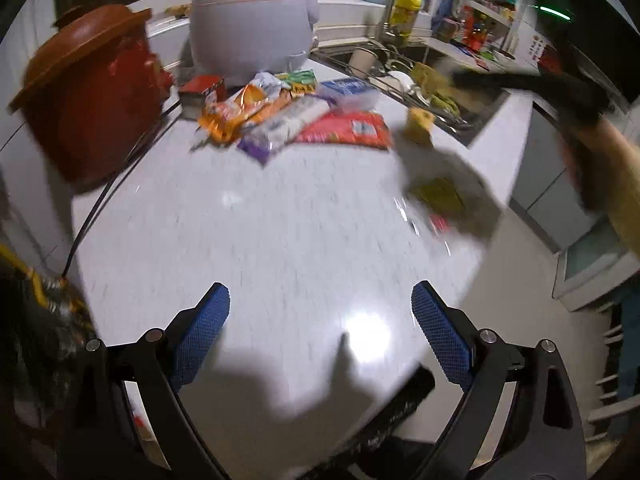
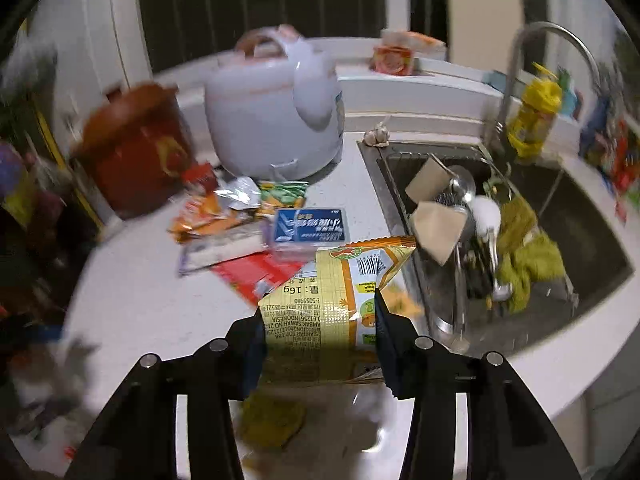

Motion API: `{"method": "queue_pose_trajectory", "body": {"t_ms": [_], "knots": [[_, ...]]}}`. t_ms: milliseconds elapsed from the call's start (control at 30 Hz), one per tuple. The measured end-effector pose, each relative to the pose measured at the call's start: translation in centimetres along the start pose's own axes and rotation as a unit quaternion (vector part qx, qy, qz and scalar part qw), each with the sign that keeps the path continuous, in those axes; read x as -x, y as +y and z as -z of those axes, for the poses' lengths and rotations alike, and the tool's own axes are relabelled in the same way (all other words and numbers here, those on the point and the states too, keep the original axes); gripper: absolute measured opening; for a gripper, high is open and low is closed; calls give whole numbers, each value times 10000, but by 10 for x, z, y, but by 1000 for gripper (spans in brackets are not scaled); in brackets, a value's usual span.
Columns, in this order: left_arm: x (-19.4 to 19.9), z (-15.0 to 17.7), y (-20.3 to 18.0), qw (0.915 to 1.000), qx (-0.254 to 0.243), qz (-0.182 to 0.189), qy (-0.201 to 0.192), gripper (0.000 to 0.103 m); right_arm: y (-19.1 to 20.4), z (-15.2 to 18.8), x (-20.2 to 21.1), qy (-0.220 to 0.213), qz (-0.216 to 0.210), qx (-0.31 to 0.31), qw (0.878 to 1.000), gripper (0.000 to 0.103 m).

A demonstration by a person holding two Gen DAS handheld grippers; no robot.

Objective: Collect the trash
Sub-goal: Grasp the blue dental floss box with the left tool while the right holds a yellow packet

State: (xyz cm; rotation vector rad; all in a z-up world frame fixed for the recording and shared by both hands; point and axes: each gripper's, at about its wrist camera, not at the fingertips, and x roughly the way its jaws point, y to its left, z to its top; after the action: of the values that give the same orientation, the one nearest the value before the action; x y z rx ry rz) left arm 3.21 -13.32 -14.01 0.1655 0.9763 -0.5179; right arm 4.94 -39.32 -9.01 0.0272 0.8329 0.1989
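Note:
A pile of wrappers (image 1: 280, 114) lies at the far side of the white counter (image 1: 260, 232), with an orange packet, a silver-purple packet, a red packet (image 1: 346, 130) and a blue-lidded box (image 1: 348, 90). My left gripper (image 1: 320, 312) is open and empty, low over the bare near counter. My right gripper (image 2: 320, 316) is shut on a yellow snack packet (image 2: 340, 292), held above the counter in front of the pile (image 2: 248, 224). In the left wrist view the right gripper is a dark blur at the right, with the packet (image 1: 418, 120) blurred below it.
A brown lidded pot (image 1: 88, 92) and a white rice cooker (image 1: 252, 20) stand behind the pile. A sink (image 2: 560, 220) with dishes and a green cloth is to the right. A dark bag (image 1: 36, 320) shows at the left edge. A yellow scrap (image 2: 272, 416) lies below the right gripper.

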Motion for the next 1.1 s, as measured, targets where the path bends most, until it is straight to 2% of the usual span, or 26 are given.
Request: {"method": "queue_pose_trajectory", "body": {"t_ms": [100, 167, 233, 267, 333, 400, 500, 600, 667, 700, 733, 800, 967, 1033, 1100], "knots": [[-30, -51, -1, 10000, 53, 32, -61, 90, 0, 26, 38, -251, -99, -228, 9994, 46], [-51, -84, -9, 9999, -85, 45, -56, 90, -3, 43, 55, -349, -170, -443, 9983, 47], [-78, -126, -28, 9980, -624, -76, -54, 90, -6, 60, 69, -378, -199, -667, 9969, 47], [-84, -136, -35, 9966, -808, -118, -62, 90, -8, 67, 73, -376, -209, -740, 9963, 47], [-107, -166, -53, 9904, -1381, -90, 48, 90, -11, 80, 79, -357, -205, -889, 9952, 47], [-136, -190, -68, 9815, -1871, -200, 338, 90, -13, 93, 84, -324, -108, -989, 9945, 47], [-175, -208, -77, 9700, -2269, -461, 735, 90, -16, 104, 89, -309, -31, -1080, 9937, 47], [-203, -211, -82, 9582, -2570, -608, 1101, 90, -21, 112, 93, -328, -35, -1236, 9918, 47], [-216, -209, -84, 9486, -2795, -818, 1235, 90, -23, 114, 92, -343, -16, -1301, 9909, 47], [-218, -209, -84, 9471, -2851, -807, 1234, 90, -24, 115, 91, -342, 0, -1333, 9905, 47], [-217, -208, -84, 9476, -2872, -766, 1168, 88, -24, 115, 90, -343, 14, -1350, 9902, 47], [-211, -211, -80, 9520, -2804, -711, 1004, 73, -23, 115, 88, -339, 1, -1371, 9900, 47], [-193, -225, -69, 9695, -2316, -116, 797, 36, -15, 107, 83, -358, -63, -1287, 9910, 47], [-187, -227, -64, 9738, -2147, 58, 745, 28, -11, 103, 83, -392, -81, -1259, 9912, 47], [-185, -228, -60, 9763, -1995, 165, 821, 28, -8, 100, 83, -418, -147, -1241, 9913, 47]]}}
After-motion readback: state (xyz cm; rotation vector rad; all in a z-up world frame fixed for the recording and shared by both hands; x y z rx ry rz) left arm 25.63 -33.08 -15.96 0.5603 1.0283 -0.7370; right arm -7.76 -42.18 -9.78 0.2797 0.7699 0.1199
